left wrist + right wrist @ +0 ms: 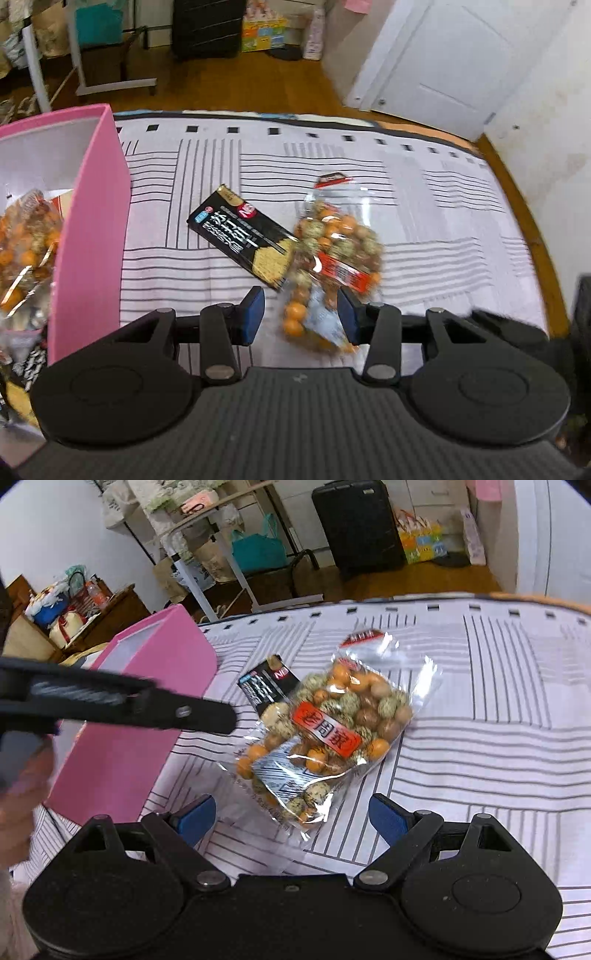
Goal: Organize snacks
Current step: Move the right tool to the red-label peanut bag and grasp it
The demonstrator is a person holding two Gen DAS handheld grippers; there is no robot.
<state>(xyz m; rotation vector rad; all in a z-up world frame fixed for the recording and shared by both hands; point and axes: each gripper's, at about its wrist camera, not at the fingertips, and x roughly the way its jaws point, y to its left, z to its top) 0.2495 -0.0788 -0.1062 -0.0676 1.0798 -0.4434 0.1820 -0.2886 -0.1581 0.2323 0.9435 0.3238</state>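
Left gripper [301,314]: pads apart, nothing pinched; near end of the nut bag shows between them, contact unclear through blur
Right gripper [291,814]: jaws spread wide, released, above the bag's near edge
Nut bag [325,720]: clear pack, orange and speckled nuts, red label, flat on the striped cloth [480,738] mid-table
Cracker pack [242,236]: black, lying just left of the bag, its right end under the bag's edge
Pink box [92,229]: far left on the cloth, open top, another nut bag [26,243] inside
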